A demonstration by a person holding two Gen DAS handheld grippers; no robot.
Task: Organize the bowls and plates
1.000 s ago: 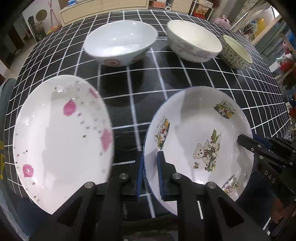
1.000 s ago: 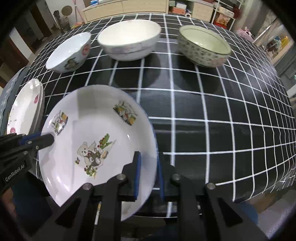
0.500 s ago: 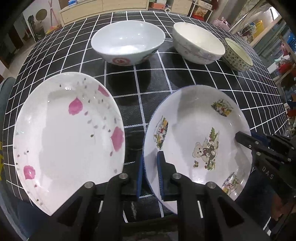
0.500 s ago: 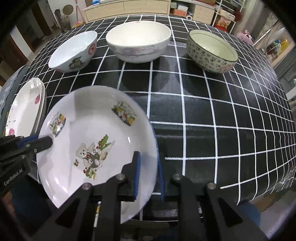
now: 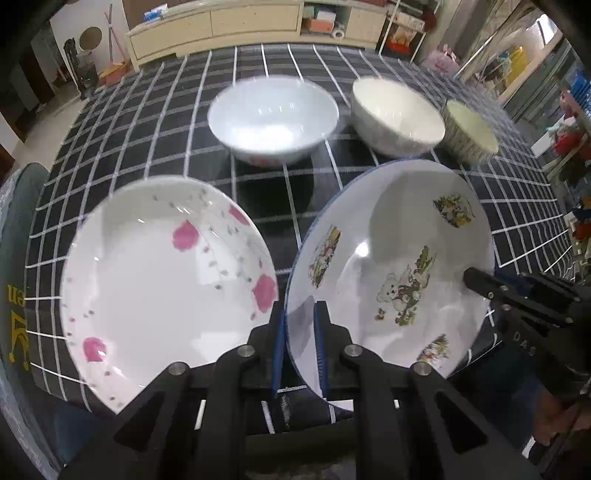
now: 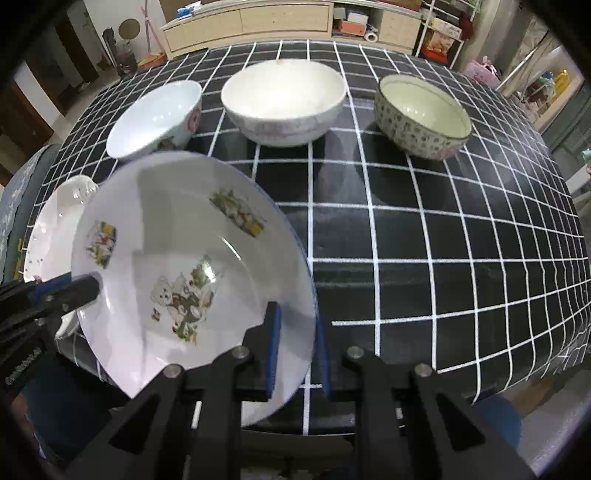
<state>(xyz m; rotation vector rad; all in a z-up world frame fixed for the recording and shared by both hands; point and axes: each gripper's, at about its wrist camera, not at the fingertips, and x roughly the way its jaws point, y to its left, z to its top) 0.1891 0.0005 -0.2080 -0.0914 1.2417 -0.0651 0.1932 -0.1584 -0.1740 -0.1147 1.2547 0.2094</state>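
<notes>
Two grippers on one plate. Bear plate (image 5: 391,258) clamped at opposite rims: left gripper (image 5: 298,343) pinching its left edge between blue pads, right gripper (image 6: 295,343) pinching its right edge the same way. Both sets of jaws nearly together, only the thin rim between them. Plate tilted, its far edge standing in front of the bowls in both views; whether its near edge touches the cloth, cannot tell. Printed with a teddy bear at centre and small cartoon patches round the well, thin blue line at the rim.

Just beside it on the left, flower plate (image 5: 166,284), white with pink blossoms and grey specks, near the table's front left edge. Seen from the right wrist as a sliver (image 6: 59,225) behind the bear plate's left rim, apart from it.

Three bowls in a row farther back on the checked cloth (image 6: 424,258): white bowl (image 5: 273,118) at left with a red mark low on its side, cream bowl (image 5: 397,114) in the middle, patterned bowl (image 6: 423,116) at right with a speckled outer wall and pale inside. All upright, none touching.

Beyond the table, a low wooden cabinet (image 6: 258,18) along the wall.
</notes>
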